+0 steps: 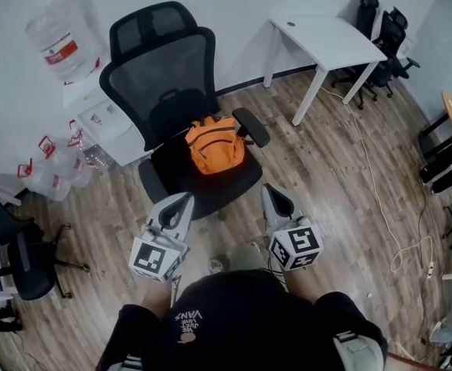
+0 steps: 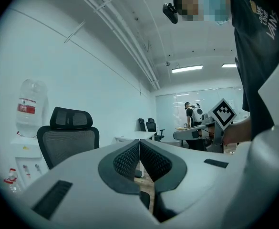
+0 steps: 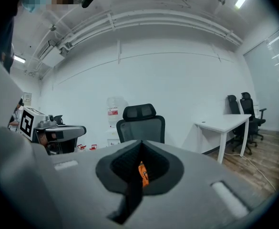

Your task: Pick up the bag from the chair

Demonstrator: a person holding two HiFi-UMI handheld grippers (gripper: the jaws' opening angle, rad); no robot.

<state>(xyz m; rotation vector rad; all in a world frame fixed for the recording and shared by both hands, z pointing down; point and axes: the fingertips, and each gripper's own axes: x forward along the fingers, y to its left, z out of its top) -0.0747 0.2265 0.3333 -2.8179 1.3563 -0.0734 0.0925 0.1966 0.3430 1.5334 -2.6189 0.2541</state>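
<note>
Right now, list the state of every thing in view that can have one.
bag: on the chair seat, against the backrest, not gripped.
chair: unoccupied but for the bag.
left gripper: shut, empty, short of the seat.
right gripper: shut, empty, short of the seat.
water bottle: inverted on the dispenser.

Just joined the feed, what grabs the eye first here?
An orange bag sits on the seat of the black chair, mid-frame in the head view. The left gripper and right gripper hover shut and empty just short of the seat. A big water bottle stands by the wall, upper left.
</note>
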